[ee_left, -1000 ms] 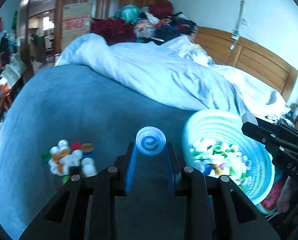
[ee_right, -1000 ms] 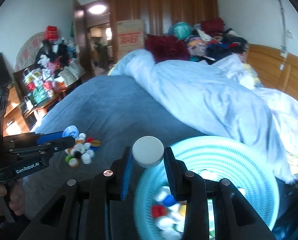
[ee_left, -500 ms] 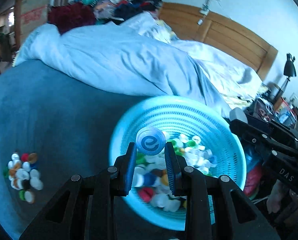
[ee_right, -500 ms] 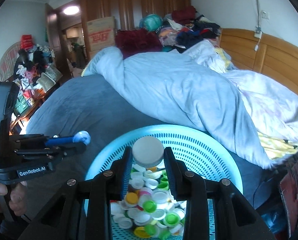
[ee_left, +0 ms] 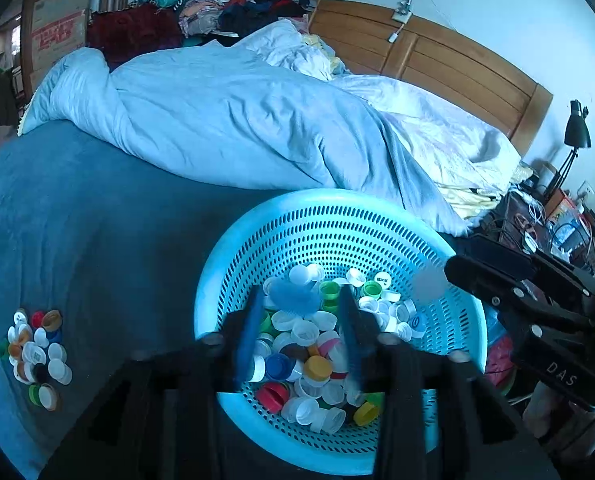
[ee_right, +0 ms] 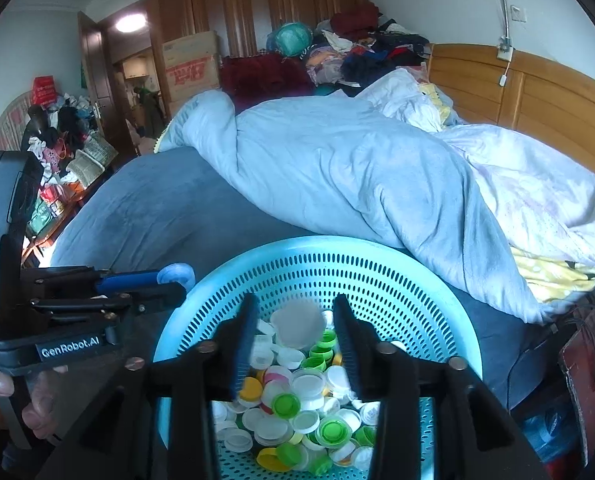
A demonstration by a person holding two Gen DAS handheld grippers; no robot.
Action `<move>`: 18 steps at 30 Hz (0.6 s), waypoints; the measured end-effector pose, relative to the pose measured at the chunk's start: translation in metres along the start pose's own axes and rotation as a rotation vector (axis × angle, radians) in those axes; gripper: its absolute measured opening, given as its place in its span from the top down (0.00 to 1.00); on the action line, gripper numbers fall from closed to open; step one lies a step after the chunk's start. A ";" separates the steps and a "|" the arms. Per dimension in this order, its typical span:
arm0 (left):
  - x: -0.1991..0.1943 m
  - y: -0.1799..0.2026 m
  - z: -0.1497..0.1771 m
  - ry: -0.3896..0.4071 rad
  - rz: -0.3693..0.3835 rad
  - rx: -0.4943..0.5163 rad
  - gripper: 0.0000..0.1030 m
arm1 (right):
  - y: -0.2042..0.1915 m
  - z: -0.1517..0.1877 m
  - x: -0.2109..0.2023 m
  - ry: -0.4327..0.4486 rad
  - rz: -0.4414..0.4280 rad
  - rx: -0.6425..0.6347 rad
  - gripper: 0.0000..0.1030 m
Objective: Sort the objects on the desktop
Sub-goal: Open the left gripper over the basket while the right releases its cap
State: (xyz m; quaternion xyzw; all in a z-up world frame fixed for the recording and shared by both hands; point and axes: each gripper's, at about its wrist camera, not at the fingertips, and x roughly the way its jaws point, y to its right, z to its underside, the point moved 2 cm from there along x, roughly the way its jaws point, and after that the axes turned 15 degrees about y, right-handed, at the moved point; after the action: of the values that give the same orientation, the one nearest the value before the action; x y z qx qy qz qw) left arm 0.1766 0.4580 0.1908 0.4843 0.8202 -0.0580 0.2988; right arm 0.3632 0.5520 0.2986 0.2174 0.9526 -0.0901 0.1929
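Note:
A light blue perforated basket (ee_left: 337, 216) (ee_right: 317, 256) holds many bottle caps. My left gripper (ee_left: 299, 304) is open over it, and a blurred blue cap (ee_left: 295, 298) is loose between its spread fingers. My right gripper (ee_right: 295, 312) is open over the basket too, with a blurred white cap (ee_right: 299, 322) loose between its fingers. In the left wrist view the right gripper (ee_left: 453, 272) shows at the basket's right rim with the white cap (ee_left: 427, 284) beside it. In the right wrist view the left gripper (ee_right: 177, 280) shows at the left rim.
A small pile of mixed caps (ee_left: 35, 356) lies on the blue bedspread (ee_left: 77, 220) left of the basket. A rumpled pale blue duvet (ee_left: 237, 120) lies behind. A wooden headboard (ee_left: 457, 64) and a black desk lamp (ee_left: 575, 132) stand at right.
Both grippers have opened over the basket, and the blue cap and the white cap have come loose from them. Before that both carried their caps from the bedspread to above the basket.

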 end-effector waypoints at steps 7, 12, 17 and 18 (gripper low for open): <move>-0.008 -0.001 -0.002 0.024 -0.004 0.010 0.61 | -0.001 0.000 -0.001 0.008 -0.002 0.005 0.50; -0.023 -0.028 0.014 0.052 -0.049 0.038 0.60 | -0.016 0.004 -0.001 0.022 -0.058 0.009 0.41; -0.051 -0.114 0.070 0.048 -0.197 -0.032 0.60 | -0.069 0.025 0.003 0.024 -0.200 -0.048 0.41; -0.060 -0.142 0.088 0.035 -0.244 -0.075 0.60 | -0.080 0.032 0.006 0.013 -0.223 -0.058 0.41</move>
State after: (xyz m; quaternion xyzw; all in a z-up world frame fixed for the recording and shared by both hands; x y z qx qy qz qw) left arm 0.1182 0.3039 0.1238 0.3701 0.8799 -0.0546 0.2930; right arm 0.3332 0.4752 0.2745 0.1048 0.9743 -0.0820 0.1816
